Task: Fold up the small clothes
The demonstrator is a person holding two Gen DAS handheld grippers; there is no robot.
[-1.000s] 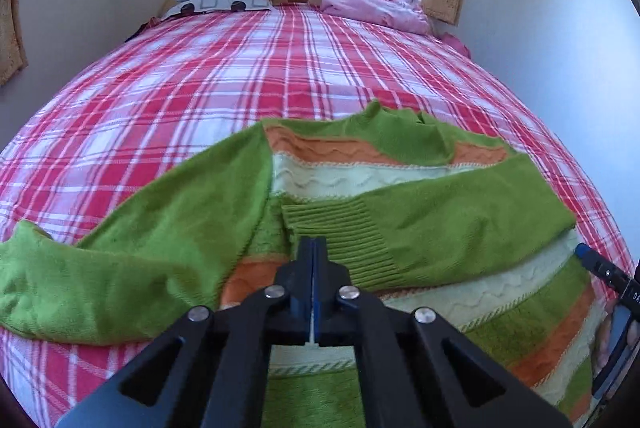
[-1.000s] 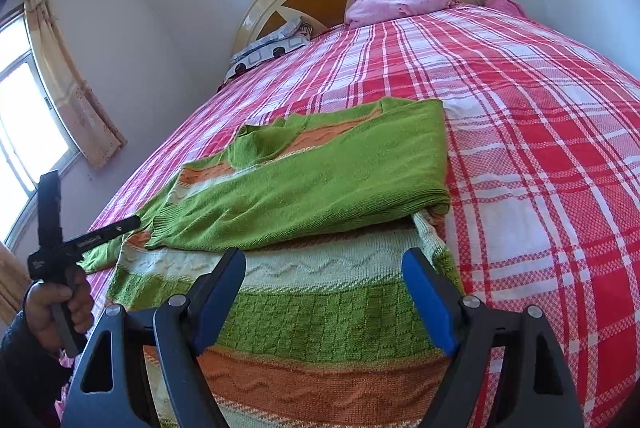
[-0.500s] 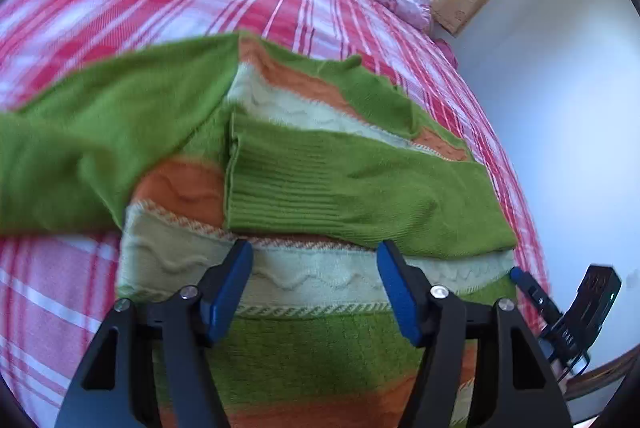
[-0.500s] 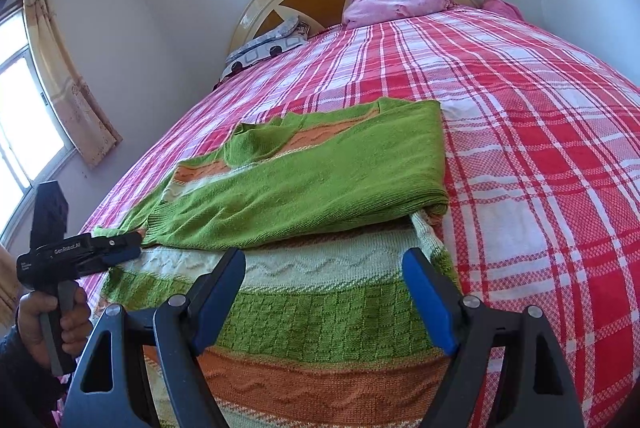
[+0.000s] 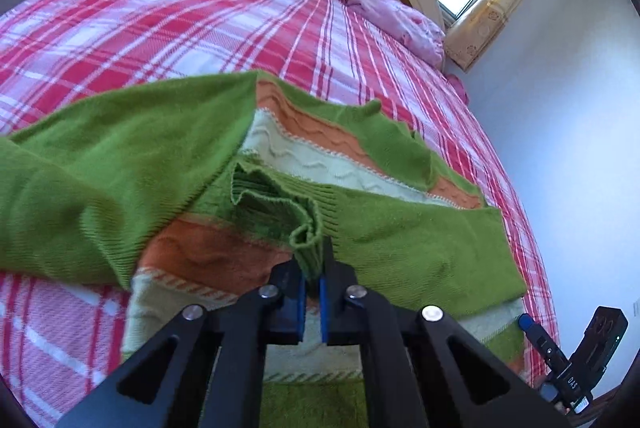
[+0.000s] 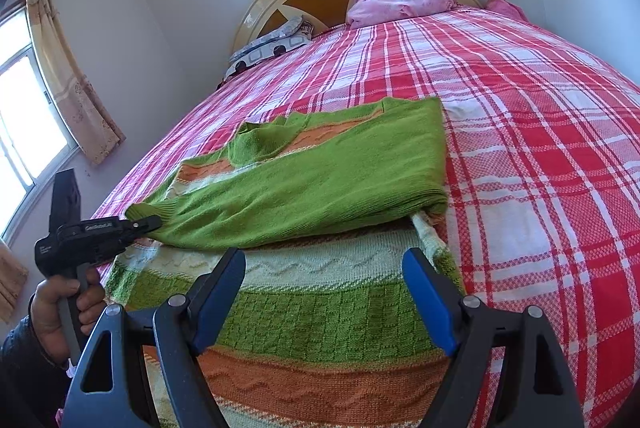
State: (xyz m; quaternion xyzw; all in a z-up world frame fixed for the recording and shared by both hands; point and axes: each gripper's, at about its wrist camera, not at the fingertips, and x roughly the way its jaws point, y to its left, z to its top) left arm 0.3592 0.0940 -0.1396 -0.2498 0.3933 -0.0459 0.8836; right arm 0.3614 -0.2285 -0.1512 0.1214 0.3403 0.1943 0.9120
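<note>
The left gripper [image 5: 313,260] has its 2 jaws pinched almost together on the ribbed cuff [image 5: 306,242] of the sweater's folded sleeve [image 5: 404,244], and the knit bunches up in a small ruffle just beyond the pads. In the right wrist view the same tool shows at the near left, held in a person's hand [image 6: 60,304], its tip at the cuff end of that sleeve.

The right gripper [image 6: 324,292] stands with its jaws wide apart and nothing between them, hovering over the near hem of the sweater [image 6: 320,316] without touching it as far as can be seen.

The striped green, orange and cream sweater lies flat on the bed [image 6: 540,156], near its foot, collar toward the headboard [image 6: 320,0]. 1 sleeve is already laid across the chest from the right side toward the left. The other sleeve [image 5: 100,168] lies spread out to the left over the plaid cover, not yet folded.

So the fold looks to be at an early stage: 1 of 2 sleeves is in, and the pinch on its cuff suggests it is being tidied or repositioned. Left to do, by my reading, are the second sleeve and then doubling the body from hem to collar. 2 pillows [image 6: 400,0] sit far off at the head of the bed, well clear of the work.
</note>
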